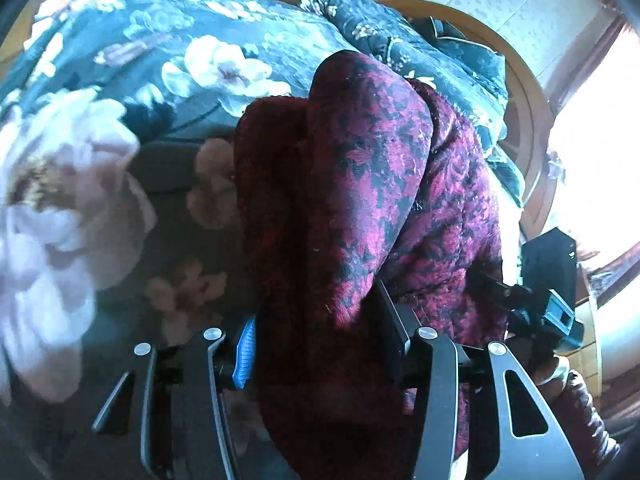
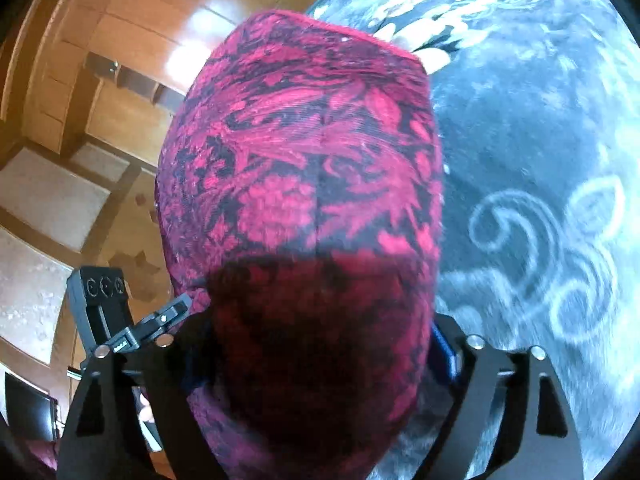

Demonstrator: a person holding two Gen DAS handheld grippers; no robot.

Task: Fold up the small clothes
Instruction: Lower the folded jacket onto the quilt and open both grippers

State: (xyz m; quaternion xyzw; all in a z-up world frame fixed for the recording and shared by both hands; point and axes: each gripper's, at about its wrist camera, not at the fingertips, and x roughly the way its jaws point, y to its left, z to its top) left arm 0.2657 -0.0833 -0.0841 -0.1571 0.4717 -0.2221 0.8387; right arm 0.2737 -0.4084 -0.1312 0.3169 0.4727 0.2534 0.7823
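Garment: red-and-black patterned cloth (image 1: 380, 184) is draped over both grippers.
Left gripper (image 1: 320, 344): pinched on cloth.
Right gripper (image 2: 316, 344): grip cannot be told.
Room: floral bedspread (image 1: 120, 80) is seen beyond.

A crimson and black patterned garment (image 2: 304, 184) is seen draped between the two arms of the right claw (image 2: 320, 360), hiding the fingertips and filling the space ahead of it. To the claw's right, a dark floral cover (image 2: 540, 140) is spread. To its left, the other claw (image 2: 120, 324) and a wooden floor (image 2: 132, 60) are visible.
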